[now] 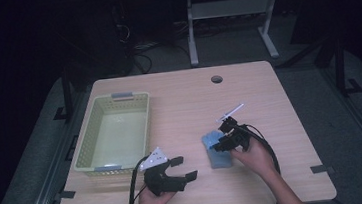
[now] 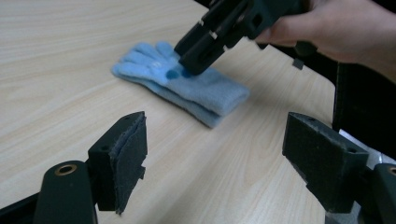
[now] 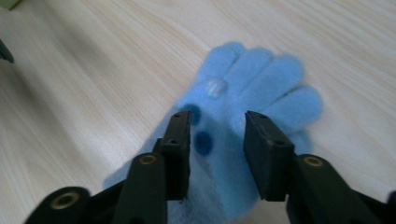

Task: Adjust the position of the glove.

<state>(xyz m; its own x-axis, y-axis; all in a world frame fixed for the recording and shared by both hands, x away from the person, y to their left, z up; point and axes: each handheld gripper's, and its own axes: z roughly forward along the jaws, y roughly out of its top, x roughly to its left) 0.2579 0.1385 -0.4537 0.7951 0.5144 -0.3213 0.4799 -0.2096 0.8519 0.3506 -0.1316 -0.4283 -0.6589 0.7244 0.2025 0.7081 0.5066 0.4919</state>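
Observation:
A light blue fleece glove (image 1: 219, 154) lies flat on the wooden table, right of centre; in the left gripper view it looks like two stacked layers (image 2: 205, 93). It carries two dark blue dots and a pale one (image 3: 215, 87). My right gripper (image 1: 219, 142) points down onto the glove near the base of its fingers, jaws a little apart with the fabric (image 3: 261, 88) under and between them, not clamped. In the left gripper view the right gripper (image 2: 187, 60) touches the glove's top. My left gripper (image 1: 184, 167) stands wide open to the glove's left, holding nothing (image 2: 217, 140).
A pale yellow-green plastic basket (image 1: 86, 137) stands at the table's left side with nothing in it. A round cable hole (image 1: 216, 79) sits near the far edge. Bare wood lies between basket and glove. Beyond the table stands a white desk frame (image 1: 192, 40) on dark floor.

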